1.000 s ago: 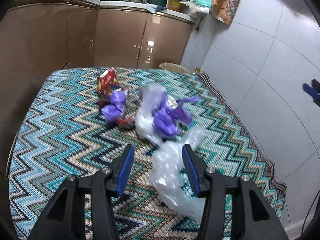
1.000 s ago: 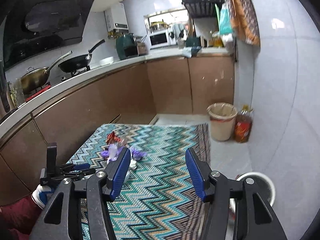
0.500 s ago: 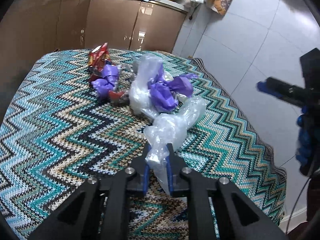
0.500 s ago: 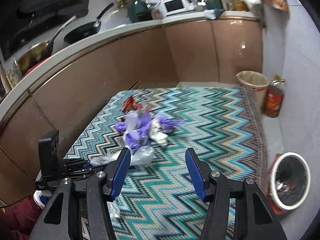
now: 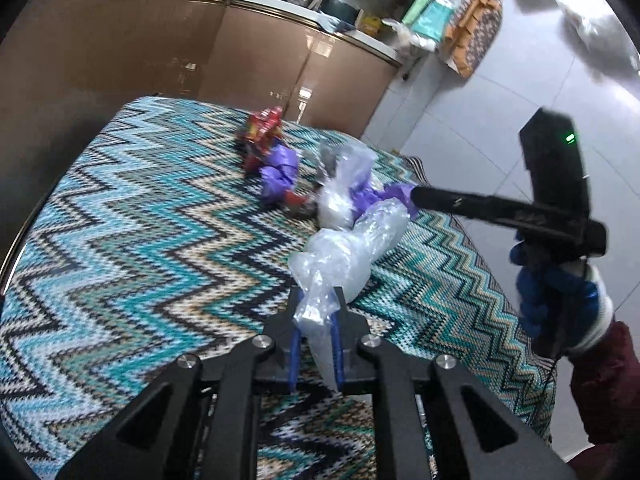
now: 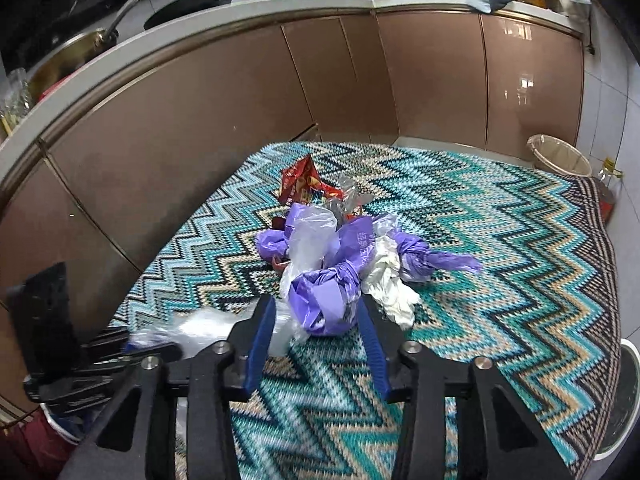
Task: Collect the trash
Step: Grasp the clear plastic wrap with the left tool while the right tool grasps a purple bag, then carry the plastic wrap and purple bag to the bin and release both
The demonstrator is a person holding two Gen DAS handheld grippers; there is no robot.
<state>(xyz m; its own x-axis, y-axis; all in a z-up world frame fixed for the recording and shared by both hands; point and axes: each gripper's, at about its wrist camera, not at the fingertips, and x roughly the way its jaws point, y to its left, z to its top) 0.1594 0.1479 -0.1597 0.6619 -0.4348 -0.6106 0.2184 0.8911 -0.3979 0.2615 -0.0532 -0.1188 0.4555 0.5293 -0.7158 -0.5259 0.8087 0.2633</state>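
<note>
My left gripper [image 5: 317, 322] is shut on a crumpled clear plastic bag [image 5: 344, 252] that trails onto the zigzag cloth [image 5: 140, 240]. My right gripper [image 6: 316, 328] is open, its blue pads either side of a purple plastic bag [image 6: 324, 296] in the trash pile. The pile also holds a white crumpled bag [image 6: 390, 280], another purple bag [image 6: 424, 256], a clear bag [image 6: 310, 236] and a red snack wrapper [image 6: 300, 182]. In the left wrist view the right gripper's fingers [image 5: 460, 202] reach the pile from the right.
Brown kitchen cabinets [image 6: 240, 100] run behind the table. A beige bin [image 6: 560, 158] stands on the floor at the far right, next to a bottle [image 6: 608, 184]. A round white-rimmed bin [image 6: 624, 400] sits below the table's right edge.
My right gripper has moved down and forward to the pile, its pads now around the purple bag. My left gripper stays shut on the clear bag and has lifted it slightly.
</note>
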